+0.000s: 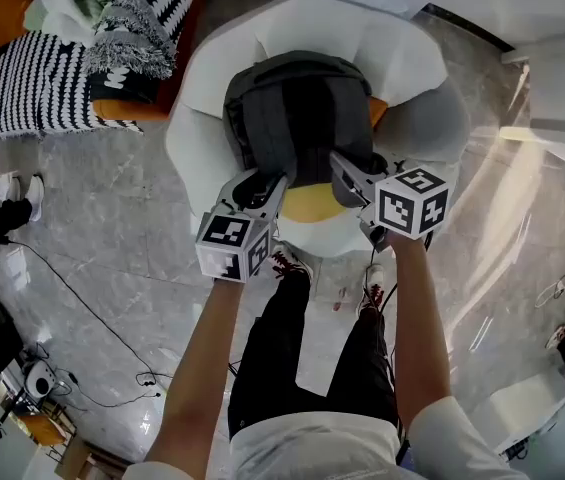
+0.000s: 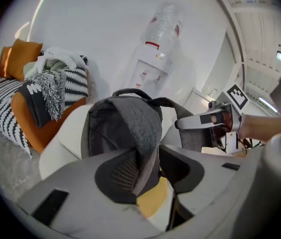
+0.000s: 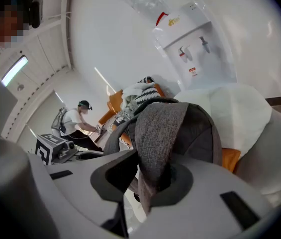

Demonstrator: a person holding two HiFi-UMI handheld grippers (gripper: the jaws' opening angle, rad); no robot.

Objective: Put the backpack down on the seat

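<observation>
Grey backpack [image 1: 297, 118] sits on the white armchair [image 1: 197, 128], its rim bare left and near. Left gripper [image 1: 262, 186] fingers stand open around 1 strap [image 2: 147, 133]; right gripper [image 1: 347, 173] fingers pinch the other strap [image 3: 157, 133].

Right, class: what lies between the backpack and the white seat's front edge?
A yellow cushion, between the backpack and the seat front rim, seen in the head view.

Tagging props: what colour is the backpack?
The backpack is dark grey woven fabric, clearest in the left gripper view.

Grey backpack [image 1: 297, 118] on white seat [image 1: 197, 143]
</observation>
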